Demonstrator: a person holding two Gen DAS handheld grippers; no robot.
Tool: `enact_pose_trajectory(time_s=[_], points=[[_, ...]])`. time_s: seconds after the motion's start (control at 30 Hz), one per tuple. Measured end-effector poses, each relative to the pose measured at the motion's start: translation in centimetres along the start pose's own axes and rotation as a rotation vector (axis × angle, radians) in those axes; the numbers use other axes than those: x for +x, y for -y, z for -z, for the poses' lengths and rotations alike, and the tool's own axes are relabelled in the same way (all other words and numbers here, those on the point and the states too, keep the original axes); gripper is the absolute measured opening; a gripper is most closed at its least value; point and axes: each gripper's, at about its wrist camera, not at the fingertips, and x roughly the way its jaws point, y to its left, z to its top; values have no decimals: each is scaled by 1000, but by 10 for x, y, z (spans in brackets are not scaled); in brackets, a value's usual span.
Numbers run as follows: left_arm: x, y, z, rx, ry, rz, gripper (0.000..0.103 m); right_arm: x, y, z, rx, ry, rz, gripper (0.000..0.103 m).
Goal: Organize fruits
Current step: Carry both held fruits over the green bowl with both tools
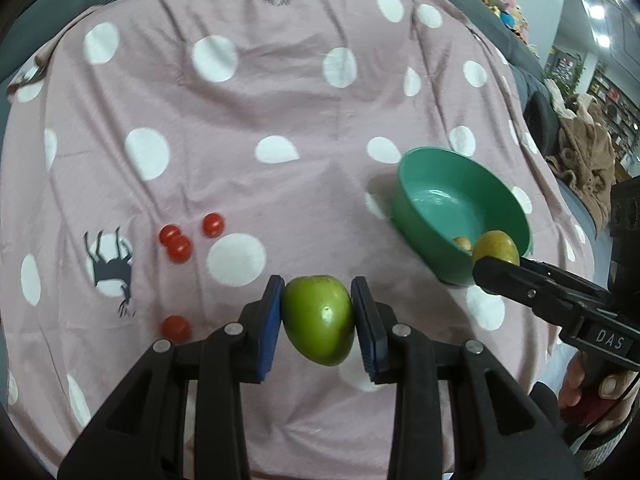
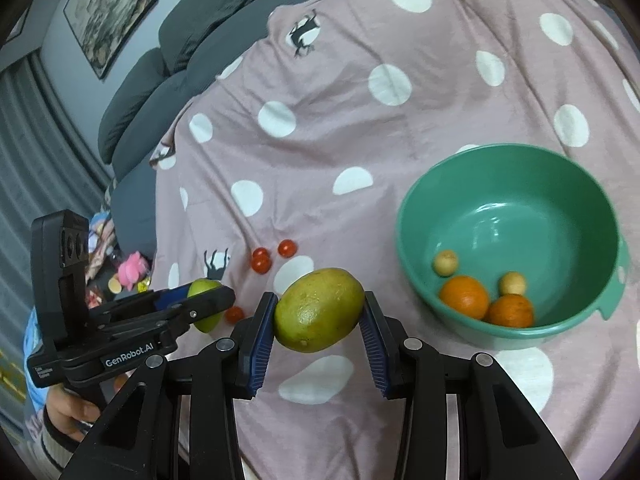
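Observation:
My left gripper (image 1: 317,312) is shut on a green fruit (image 1: 318,318) and holds it above the pink dotted cloth (image 1: 240,120). It also shows in the right wrist view (image 2: 204,304). My right gripper (image 2: 318,312) is shut on a yellow-green mango (image 2: 319,315), left of the green bowl (image 2: 508,160). In the left wrist view the mango (image 1: 495,247) sits at the bowl's near rim (image 1: 432,156). The bowl holds two oranges (image 2: 465,296) and two small pale fruits (image 2: 445,263). Several cherry tomatoes (image 1: 178,249) lie on the cloth to the left.
A grey sofa (image 2: 168,40) edges the cloth at the back. Toys and clutter (image 2: 128,272) lie beyond the cloth's left edge. A brown blanket (image 1: 584,160) lies to the right. Framed pictures (image 2: 108,12) hang on the wall.

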Motion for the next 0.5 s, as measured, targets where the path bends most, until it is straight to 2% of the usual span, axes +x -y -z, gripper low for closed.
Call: enact_pose_trajectory(time_s=[0.5], points=[[29, 64, -33, 110, -15, 92, 34, -33, 51, -6, 83, 96, 88, 43]])
